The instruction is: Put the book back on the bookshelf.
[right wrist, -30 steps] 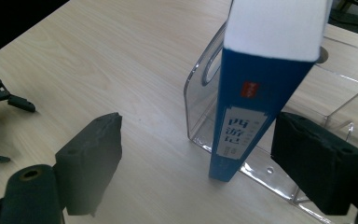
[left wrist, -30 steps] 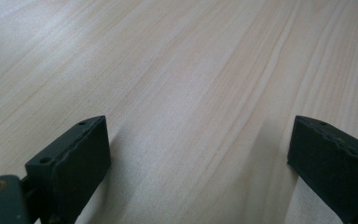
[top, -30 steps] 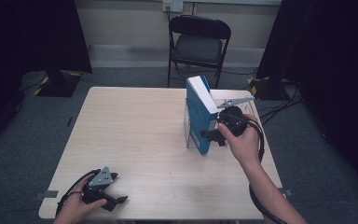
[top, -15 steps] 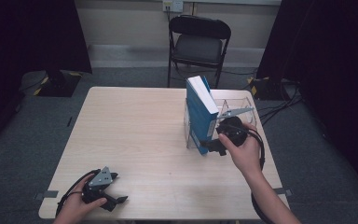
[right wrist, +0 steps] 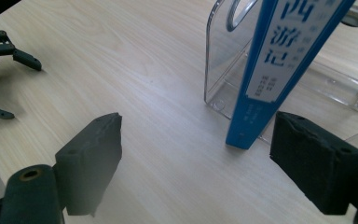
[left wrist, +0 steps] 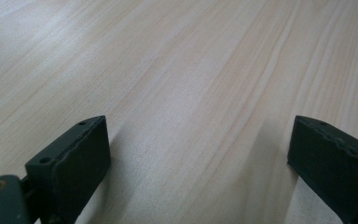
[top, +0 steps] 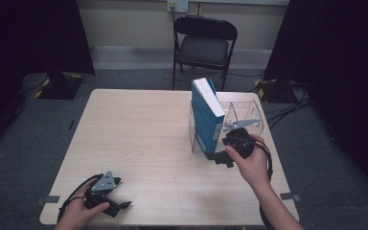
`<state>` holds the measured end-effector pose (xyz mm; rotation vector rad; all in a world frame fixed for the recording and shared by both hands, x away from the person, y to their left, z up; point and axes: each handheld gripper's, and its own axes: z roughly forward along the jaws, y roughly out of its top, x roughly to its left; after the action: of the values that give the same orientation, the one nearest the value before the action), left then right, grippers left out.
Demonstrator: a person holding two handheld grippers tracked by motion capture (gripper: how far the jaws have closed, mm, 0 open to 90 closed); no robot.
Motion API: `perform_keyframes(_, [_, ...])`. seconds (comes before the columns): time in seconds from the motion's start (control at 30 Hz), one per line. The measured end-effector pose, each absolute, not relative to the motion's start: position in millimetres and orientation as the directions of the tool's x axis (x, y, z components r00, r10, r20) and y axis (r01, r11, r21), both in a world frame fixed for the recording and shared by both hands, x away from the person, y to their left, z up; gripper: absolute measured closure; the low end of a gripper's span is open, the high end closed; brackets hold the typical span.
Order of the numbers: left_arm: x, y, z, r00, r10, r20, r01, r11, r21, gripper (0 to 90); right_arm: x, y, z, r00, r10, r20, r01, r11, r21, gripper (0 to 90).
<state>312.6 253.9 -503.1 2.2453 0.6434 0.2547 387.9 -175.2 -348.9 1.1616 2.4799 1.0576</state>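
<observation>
High view: I see the blue book (top: pixel 206 115) standing upright in the clear holder (top: pixel 242 117) by the table's (top: pixel 139 143) right edge, apparently placed. My right gripper (top: pixel 220 157) sits jaws apart just beside it; left gripper (top: pixel 117 203) rests open at the near-left corner.

Book (top: pixel 206 115): blue cover, white page block, Chinese characters down the spine (right wrist: pixel 279 60). Standing upright, leaning slightly, in the left end of the holder. Holder (top: pixel 247 112): clear acrylic with dividers, on the right half of the desk (top: pixel 139 139).
</observation>
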Motion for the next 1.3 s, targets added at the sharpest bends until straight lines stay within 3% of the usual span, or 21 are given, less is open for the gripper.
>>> perform_keyframes(1.3, [312.5,253.9,-503.1,0.852,0.523,-0.019,0.369,-0.574,0.731,5.3,375.4,-197.9,-401.1,-0.657,0.74,0.146,0.628,0.43,0.649,16.1])
